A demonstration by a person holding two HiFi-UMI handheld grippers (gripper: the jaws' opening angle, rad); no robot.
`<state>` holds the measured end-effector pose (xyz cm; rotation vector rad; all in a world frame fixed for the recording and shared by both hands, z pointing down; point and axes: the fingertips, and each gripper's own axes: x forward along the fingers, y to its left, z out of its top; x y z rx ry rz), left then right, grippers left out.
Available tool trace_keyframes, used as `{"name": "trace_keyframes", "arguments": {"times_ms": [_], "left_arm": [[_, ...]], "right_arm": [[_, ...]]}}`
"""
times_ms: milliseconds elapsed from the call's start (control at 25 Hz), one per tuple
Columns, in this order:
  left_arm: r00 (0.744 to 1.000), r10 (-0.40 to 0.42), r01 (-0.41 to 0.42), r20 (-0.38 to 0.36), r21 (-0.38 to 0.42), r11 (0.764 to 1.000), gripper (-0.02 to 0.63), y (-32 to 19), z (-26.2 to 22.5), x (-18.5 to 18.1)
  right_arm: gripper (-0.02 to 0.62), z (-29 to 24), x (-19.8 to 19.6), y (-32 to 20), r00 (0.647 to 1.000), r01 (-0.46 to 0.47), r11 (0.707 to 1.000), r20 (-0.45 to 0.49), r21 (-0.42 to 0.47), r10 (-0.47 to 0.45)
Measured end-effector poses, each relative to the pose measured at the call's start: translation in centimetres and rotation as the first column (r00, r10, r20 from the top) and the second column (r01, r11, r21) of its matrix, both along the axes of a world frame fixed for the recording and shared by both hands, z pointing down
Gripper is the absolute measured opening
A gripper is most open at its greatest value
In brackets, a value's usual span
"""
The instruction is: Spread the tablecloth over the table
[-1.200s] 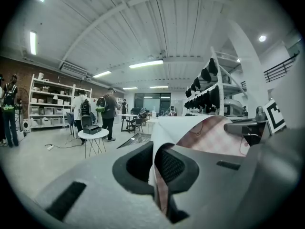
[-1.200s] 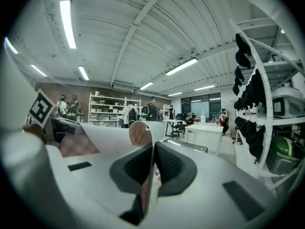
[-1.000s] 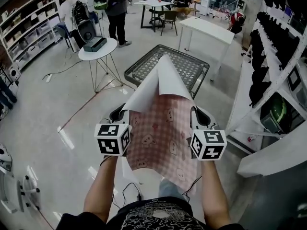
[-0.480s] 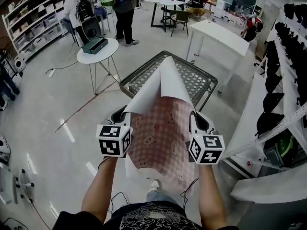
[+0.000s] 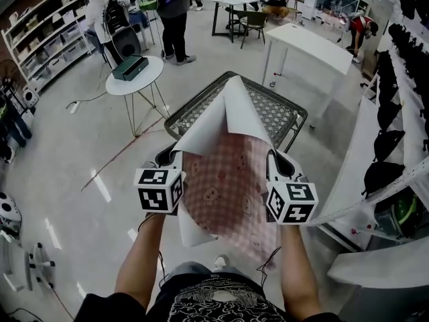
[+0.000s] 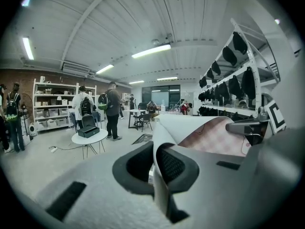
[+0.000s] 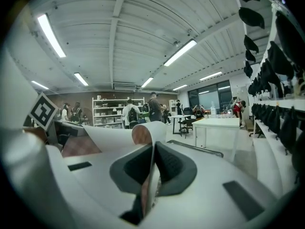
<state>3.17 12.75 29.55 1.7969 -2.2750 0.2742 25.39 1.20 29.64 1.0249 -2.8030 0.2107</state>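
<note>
My left gripper (image 5: 169, 158) and right gripper (image 5: 275, 159) are each clamped on a side edge of the tablecloth (image 5: 224, 180), which is held in the air just short of the mesh table (image 5: 285, 113). Nothing is spread yet, so I reckon reaching the table and laying it out both remain.

A mesh-topped table (image 5: 278, 113) stands on the glossy floor (image 5: 67, 180); to its left, a round table (image 5: 144, 82) bears a dark box (image 5: 130, 67).

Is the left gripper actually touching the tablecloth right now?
Touching. The left gripper view shows the left gripper shut on the tablecloth, with the cloth's white edge pinched between its jaws.
</note>
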Motion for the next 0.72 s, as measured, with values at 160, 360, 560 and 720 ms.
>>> {"name": "trace_keyframes", "arguments": {"times_ms": [160,360,560,720], "left_arm": [[1.0,0.005,-0.005,0.009,0.01,1.0,0.008,-1.7,-0.6,-1.0],[0.999,0.027,-0.027,0.023,0.025,0.999,0.009,-4.8,-1.1,-3.0],[0.996,0.09,-0.09,0.029,0.024,0.996,0.009,-9.0,-0.1,-5.7],[0.988,0.156,-0.156,0.0,0.025,0.987,0.008,-13.1,0.5,-8.9]], "right_arm": [[0.006,-0.2,-0.9,-1.1,1.0,-0.005,1.0,0.019,0.002,0.005],[0.006,-0.1,-2.3,-3.2,0.999,-0.022,1.0,0.031,-0.001,0.022],[0.006,0.7,-4.1,-6.3,0.996,-0.091,0.996,0.024,-0.023,0.092],[0.006,0.8,-6.1,-8.8,0.986,-0.168,0.985,0.0,-0.023,0.168]]}}
